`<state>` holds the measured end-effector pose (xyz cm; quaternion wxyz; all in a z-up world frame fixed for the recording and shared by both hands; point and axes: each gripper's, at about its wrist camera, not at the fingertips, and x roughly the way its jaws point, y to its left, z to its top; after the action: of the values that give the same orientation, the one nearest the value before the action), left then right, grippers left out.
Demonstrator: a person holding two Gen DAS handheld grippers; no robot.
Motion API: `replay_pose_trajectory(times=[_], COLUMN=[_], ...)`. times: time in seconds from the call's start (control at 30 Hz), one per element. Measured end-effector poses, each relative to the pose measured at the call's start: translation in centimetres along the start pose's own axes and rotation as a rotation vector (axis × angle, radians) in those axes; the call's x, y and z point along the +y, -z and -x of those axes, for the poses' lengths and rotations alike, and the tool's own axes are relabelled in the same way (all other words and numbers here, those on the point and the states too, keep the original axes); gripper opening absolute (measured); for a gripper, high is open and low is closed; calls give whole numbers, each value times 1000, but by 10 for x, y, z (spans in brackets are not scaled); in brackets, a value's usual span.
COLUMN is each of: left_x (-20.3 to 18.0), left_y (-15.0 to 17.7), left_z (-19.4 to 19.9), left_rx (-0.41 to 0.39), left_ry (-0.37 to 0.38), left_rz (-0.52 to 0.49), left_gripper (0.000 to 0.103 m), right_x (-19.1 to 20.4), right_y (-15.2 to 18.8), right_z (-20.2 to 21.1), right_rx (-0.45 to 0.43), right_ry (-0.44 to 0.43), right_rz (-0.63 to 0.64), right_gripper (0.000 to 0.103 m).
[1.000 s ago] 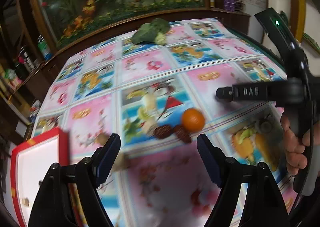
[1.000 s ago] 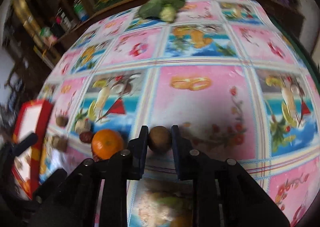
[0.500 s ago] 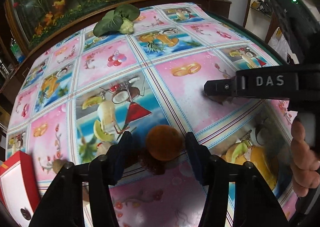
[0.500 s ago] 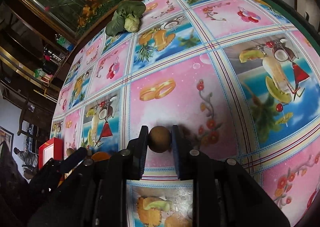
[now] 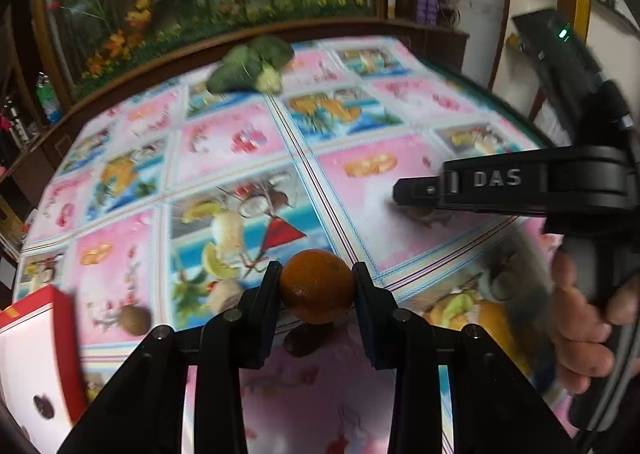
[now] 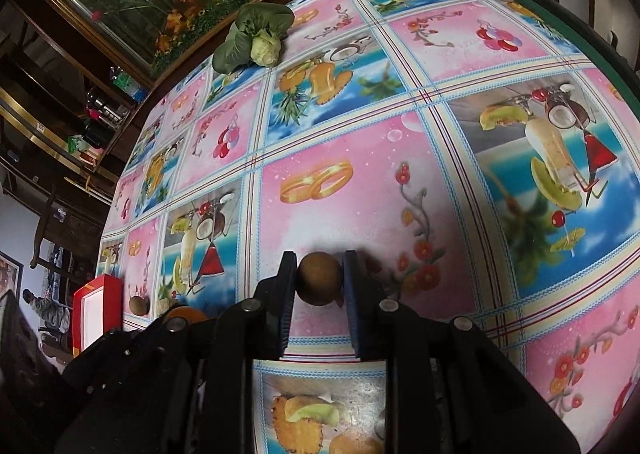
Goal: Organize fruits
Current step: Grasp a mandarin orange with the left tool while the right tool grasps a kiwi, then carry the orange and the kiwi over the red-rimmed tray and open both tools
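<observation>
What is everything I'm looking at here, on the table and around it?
orange: one, orange, between the left gripper's pads.
small round fruit: one, brown, clamped in the right gripper.
loose round fruit: one, brown, on the cloth beside the box.
leafy vegetable: one, green with a pale base, at the table's far edge.
box: one, red rim, white inside, at the near left.
tablecloth: one, pink and blue picture squares, covering the table.
dark item: one, beneath the orange; too blurred to name.
left gripper: black, jaws closing on the orange.
right gripper: black, shut.
hand: one, holding the right gripper's handle.
</observation>
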<state>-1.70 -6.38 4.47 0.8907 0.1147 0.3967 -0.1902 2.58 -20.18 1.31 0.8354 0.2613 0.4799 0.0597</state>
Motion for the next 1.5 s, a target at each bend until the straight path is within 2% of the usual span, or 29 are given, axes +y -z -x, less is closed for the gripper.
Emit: replay_pose_trajectory(times=[0.23,0.4,0.6,0.73,1.03,1.23,1.37,1.5], left_x=[13,32,64,81,114,130,142,154], left_y=[14,29,47,62,93,110,119,128], left_z=[63,102,137,151,173,182,182,182], left_rx=[-120,-189,-234,-248,-257,-260,-253,-240], left_ry=[-75,-212,-338,-395,-462,-478,-487,-501], left_rz=[77,125,209,252,334,376,404,433], left_gripper=[34,34,34,34,34,34,34,34], right_x=[13,22,42,56,62,59,64,88], right_y=[-1,3,15,25,37,42,47,63], right_z=[22,33,50,54,40,38,33,33], right_rx=[-110,-166,-246,-289,-286,-297,-268,-259], right_ry=[-104,-155,-234,-245,-171,-130,-149,-198], right_rz=[59,75,157,217,257,245,221,258], right_gripper=[25,25,25,25,25,25,25,25])
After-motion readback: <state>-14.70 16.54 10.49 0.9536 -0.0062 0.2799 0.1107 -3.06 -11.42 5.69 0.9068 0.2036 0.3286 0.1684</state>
